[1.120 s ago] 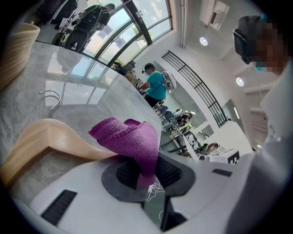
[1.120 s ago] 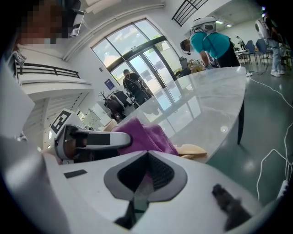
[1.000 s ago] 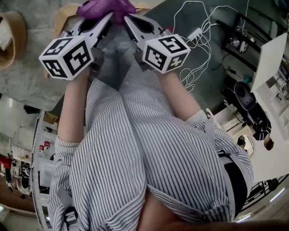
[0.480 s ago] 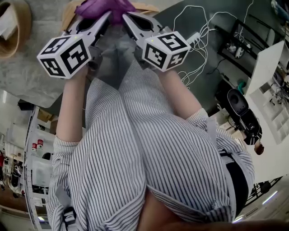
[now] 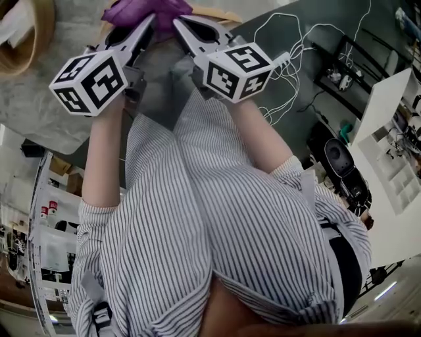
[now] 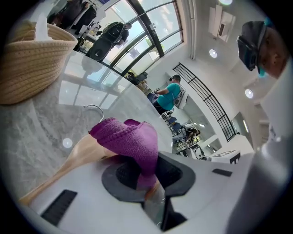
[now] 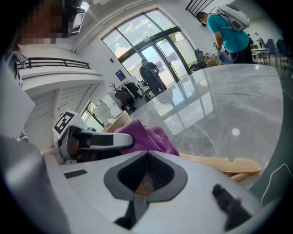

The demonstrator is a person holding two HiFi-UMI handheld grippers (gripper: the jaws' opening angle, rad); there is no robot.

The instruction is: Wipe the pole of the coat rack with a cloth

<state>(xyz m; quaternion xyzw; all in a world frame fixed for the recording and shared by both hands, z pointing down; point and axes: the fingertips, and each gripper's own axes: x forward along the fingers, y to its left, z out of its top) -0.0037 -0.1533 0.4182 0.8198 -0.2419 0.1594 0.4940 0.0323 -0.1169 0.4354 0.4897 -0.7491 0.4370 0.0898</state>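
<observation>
Purple cloth pinched in left gripper; right gripper closed on nothing. Wooden hanger under cloth. No pole in 3 views; wiping likely unstarted.

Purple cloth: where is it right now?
Top centre of the head view, the purple cloth is pinched in the left claw and lies over the wooden hanger.

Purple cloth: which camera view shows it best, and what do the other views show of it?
The left gripper view: the purple cloth fills the middle, lying over a wooden hanger, pinched in the left hand-held gripper. The right gripper view shows part of it beyond its jaws; the head view only a strip at the top edge.
</observation>
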